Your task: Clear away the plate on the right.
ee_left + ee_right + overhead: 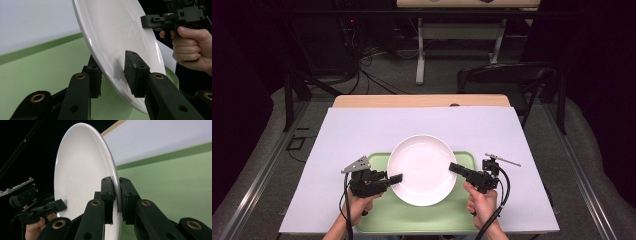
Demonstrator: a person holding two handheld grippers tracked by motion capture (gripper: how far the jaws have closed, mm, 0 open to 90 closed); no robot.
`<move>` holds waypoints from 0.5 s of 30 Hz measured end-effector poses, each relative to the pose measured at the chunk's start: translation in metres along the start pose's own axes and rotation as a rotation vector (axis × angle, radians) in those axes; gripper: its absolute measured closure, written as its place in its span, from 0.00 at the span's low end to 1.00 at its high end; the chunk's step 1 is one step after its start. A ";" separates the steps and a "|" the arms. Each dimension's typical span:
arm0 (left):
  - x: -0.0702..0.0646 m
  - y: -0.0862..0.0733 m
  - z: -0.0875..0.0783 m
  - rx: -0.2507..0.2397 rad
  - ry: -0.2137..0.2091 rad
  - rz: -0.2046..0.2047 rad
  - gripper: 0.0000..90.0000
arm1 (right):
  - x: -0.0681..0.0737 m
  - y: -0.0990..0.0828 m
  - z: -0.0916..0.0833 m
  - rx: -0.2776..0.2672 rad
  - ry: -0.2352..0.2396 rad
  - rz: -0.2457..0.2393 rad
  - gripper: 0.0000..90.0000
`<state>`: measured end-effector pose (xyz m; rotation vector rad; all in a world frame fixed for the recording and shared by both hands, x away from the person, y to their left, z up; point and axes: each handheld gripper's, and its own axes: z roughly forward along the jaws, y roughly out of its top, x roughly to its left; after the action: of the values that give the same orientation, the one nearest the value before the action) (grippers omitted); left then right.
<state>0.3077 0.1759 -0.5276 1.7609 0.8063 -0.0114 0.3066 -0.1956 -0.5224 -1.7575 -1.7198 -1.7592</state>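
plate [422,167] sits level between my claws over the green tray [464,160]: left claw [395,178] and right claw [455,167] each clamp opposite rims.

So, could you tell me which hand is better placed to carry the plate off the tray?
Neither alone, I'd judge. The left claw and right claw each clamp opposite rims of the white plate above the green tray; moving both together looks safest.

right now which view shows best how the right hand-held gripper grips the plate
The right gripper view: the right hand-held gripper has its jaws shut on the white plate, one pad on each face of the rim. The high view shows it at the plate's right edge; the left gripper view shows it far off.
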 end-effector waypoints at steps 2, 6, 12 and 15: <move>0.001 0.000 -0.001 -0.004 -0.003 -0.006 0.75 | 0.001 -0.001 0.000 0.004 -0.002 -0.005 0.92; 0.003 0.000 -0.002 -0.001 -0.004 -0.011 0.76 | 0.002 -0.002 0.001 0.012 -0.004 -0.008 0.92; 0.008 -0.001 -0.002 0.021 -0.008 -0.033 0.76 | 0.002 -0.006 0.004 0.030 -0.009 -0.004 0.92; 0.009 -0.002 -0.003 0.026 -0.008 -0.034 0.76 | 0.001 -0.007 0.005 0.041 -0.009 0.002 0.92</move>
<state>0.3130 0.1835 -0.5316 1.7705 0.8338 -0.0522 0.3041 -0.1884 -0.5277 -1.7520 -1.7444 -1.7057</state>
